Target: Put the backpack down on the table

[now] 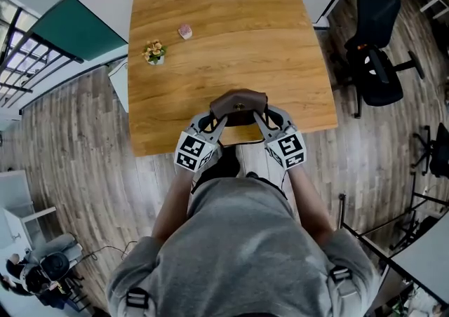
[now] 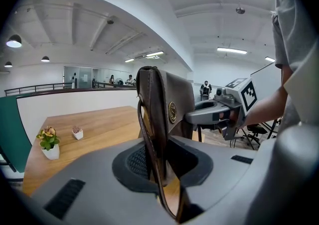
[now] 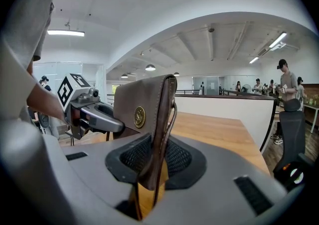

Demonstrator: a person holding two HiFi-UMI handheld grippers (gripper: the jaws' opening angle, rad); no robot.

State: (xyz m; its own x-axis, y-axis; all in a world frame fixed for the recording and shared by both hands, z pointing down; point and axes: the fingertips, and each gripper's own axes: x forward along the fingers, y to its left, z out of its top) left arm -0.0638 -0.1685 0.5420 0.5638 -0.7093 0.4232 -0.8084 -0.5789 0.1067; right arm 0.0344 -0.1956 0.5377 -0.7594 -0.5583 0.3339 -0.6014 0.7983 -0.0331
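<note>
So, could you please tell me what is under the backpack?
The near edge of the table lies under the backpack, held by the left gripper and right gripper. It covers the wood right beneath, so contact cannot be seen.

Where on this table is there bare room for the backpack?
The table is bare from the backpack out to its far and right edges. Only the far-left part holds a flower pot and a smaller pot.

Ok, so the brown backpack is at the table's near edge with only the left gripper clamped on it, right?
Not quite: both are clamped on it. The right gripper view shows the right gripper shut on the backpack, as the left gripper is. It is at the near edge of the table.
</note>
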